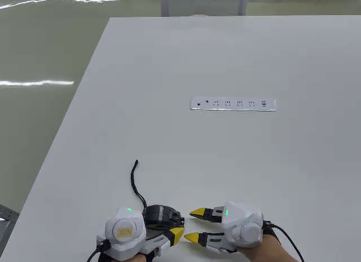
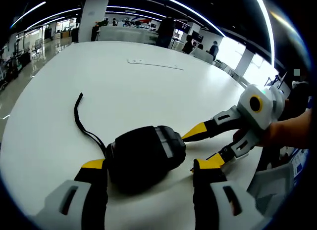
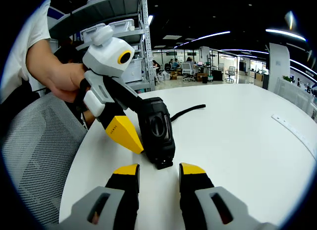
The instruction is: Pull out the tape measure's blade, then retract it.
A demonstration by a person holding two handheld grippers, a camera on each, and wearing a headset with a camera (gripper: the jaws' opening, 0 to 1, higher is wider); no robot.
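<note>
- tape measure (image 1: 162, 216): black case lying on the white table (image 1: 225, 59), close to the near edge and nearer the left edge than the middle.
- strap (image 1: 135, 180): thin black cord off the case. It runs toward the far edge with a slight curve, and its loose end lies flat on the table.
- left hand-held gripper (image 2: 151, 163): jaws spread, straddling the case.
  - In the left gripper view, its left yellow tip touches the side of the case. Its right yellow tip sits just beside the case with a thin gap, so it doesn't look clamped.
  - In the head view, its white body sits at the near edge, just left of the case and partly covering it. One yellow tip shows at the case's near-right side.
- right hand-held gripper (image 1: 194, 225): jaws spread, nothing between them. In the head view both yellow tips point left at the case, just beside it, apart from it.
  - In the right gripper view, the end of the case lies just ahead of the gap between the two tips. I can't tell whether they touch.
  - The same view shows a yellow jaw of the left hand-held gripper lying against the side of the case. A hand (image 3: 64, 79) grips that gripper's white body.
- power strip (image 1: 233, 104): white, flat, mid-table, long side parallel to the near edge, well apart from the case.
- Off the table edge in the right gripper view: a mesh chair (image 3: 29, 156) and a shelf rack (image 3: 129, 22) behind it.
</note>
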